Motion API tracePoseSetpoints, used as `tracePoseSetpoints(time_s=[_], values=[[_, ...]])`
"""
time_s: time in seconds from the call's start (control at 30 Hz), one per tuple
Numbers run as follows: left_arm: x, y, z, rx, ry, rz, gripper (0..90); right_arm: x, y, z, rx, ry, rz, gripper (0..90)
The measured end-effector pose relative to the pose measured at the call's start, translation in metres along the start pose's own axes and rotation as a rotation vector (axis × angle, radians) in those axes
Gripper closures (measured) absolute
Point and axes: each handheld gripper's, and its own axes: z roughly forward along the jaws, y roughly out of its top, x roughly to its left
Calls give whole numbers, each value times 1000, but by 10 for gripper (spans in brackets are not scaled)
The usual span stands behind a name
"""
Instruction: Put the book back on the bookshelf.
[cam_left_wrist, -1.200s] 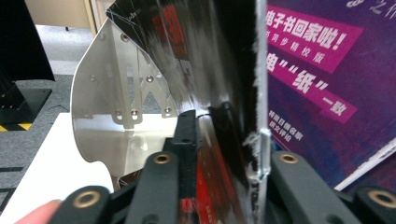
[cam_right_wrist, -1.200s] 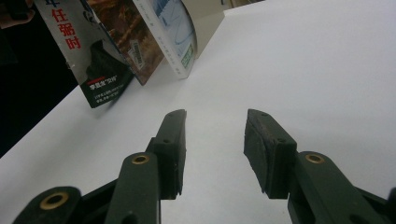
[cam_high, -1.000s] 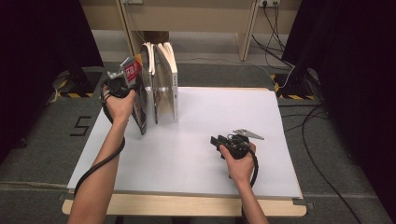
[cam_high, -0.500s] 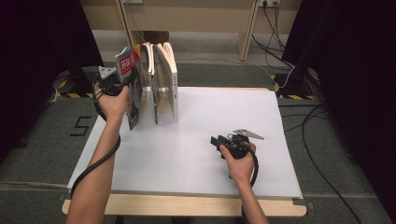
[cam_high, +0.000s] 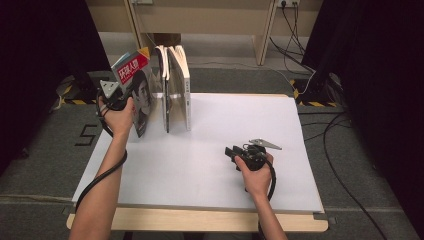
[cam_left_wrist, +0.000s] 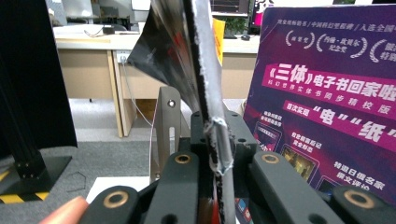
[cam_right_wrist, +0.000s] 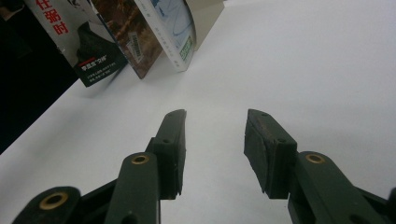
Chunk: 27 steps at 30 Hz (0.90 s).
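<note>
A magazine with a red-and-grey cover (cam_high: 136, 85) stands tilted at the table's far left, apart from the upright books (cam_high: 177, 87). My left gripper (cam_high: 114, 98) is shut on the magazine's outer edge. In the left gripper view its jaws pinch the thin, bent page edge (cam_left_wrist: 210, 93) at the left gripper (cam_left_wrist: 217, 156), and they have just eased a touch with the magazine still between them. A purple back cover (cam_left_wrist: 327, 102) stands to its right. My right gripper (cam_high: 234, 151) rests on the white table (cam_high: 225, 120), open and with nothing in it, as the right gripper (cam_right_wrist: 215, 135) view confirms.
A metal bookend (cam_left_wrist: 166, 121) rises behind the magazine. The magazine's lower corner (cam_right_wrist: 88, 56) and the standing books (cam_right_wrist: 159, 32) lean at the far left of the right gripper view. Cables trail on the floor at right (cam_high: 320, 125).
My left hand has drawn the magazine leftward out of the row of books, leaving a gap, and its cover now faces the camera. The right hand has not moved.
</note>
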Motion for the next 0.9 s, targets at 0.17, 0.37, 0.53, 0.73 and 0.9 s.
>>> tracePoseSetpoints(time_s=[0.17, 0.37, 0.53, 0.73, 0.9], values=[[1, 5, 1, 42, -17, -27, 828, 0, 0, -1, 1, 2, 4, 590], [4, 5, 5, 119, -28, -74, 778, 1, 0, 0, 5, 5, 2, 590], [2, -2, 10, 163, -41, -93, 744, 1, -1, 2, 11, 8, 1, 590], [-1, -1, 10, 164, -43, -90, 822, 0, -1, 0, 15, 6, 11, 590], [-4, 4, 13, 191, -60, -110, 857, -1, -1, 1, 26, 9, 14, 589]])
